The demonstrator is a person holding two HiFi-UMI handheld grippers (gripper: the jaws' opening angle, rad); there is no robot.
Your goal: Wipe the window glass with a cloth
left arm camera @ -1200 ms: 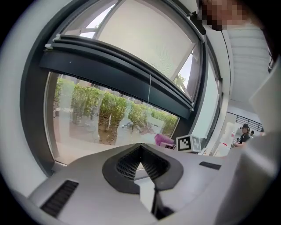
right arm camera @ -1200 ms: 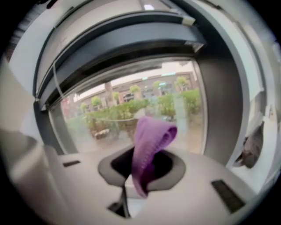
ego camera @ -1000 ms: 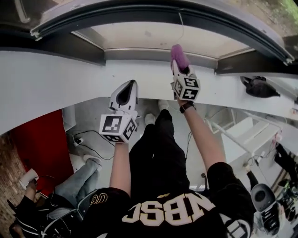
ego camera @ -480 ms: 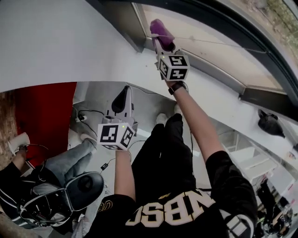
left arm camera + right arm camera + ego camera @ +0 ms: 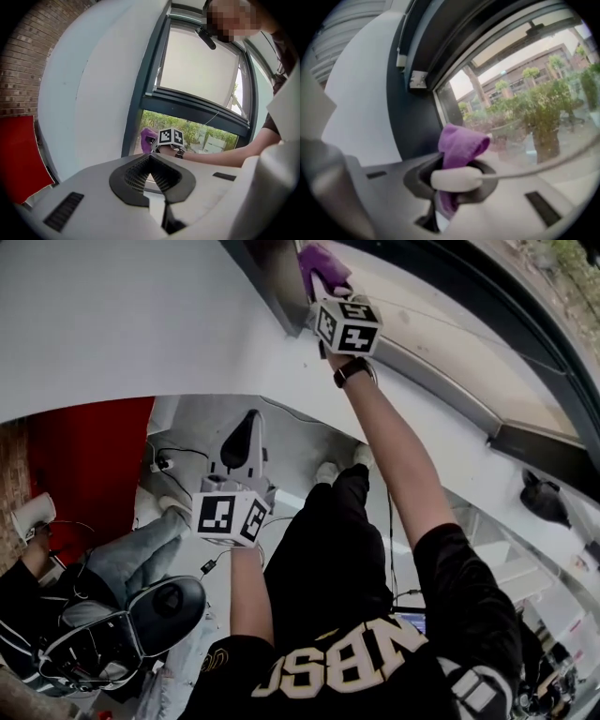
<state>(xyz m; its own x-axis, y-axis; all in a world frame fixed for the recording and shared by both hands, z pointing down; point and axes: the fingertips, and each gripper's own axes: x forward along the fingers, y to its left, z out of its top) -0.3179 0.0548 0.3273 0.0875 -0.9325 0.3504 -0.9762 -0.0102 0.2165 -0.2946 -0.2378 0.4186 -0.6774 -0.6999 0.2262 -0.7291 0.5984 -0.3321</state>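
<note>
At 12 o'clock the right tongs (image 5: 321,282) pinch the soft, light purple cloth (image 5: 322,256), best held by its bunched middle, near the window glass (image 5: 525,108), while the left tongs (image 5: 151,164) hang closed and empty at 9 o'clock.

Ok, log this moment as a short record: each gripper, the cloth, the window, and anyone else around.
right gripper: shut on the purple cloth, held up at the window
purple cloth: bunched, sticking out past the jaws, close to the glass beside the dark frame; contact unclear
left gripper: shut, nothing between the jaws, held low, away from the window
window glass: trees and buildings show through it
white cord pull: crosses in front of the cloth
bystander: seated person, lower left of head view
</note>
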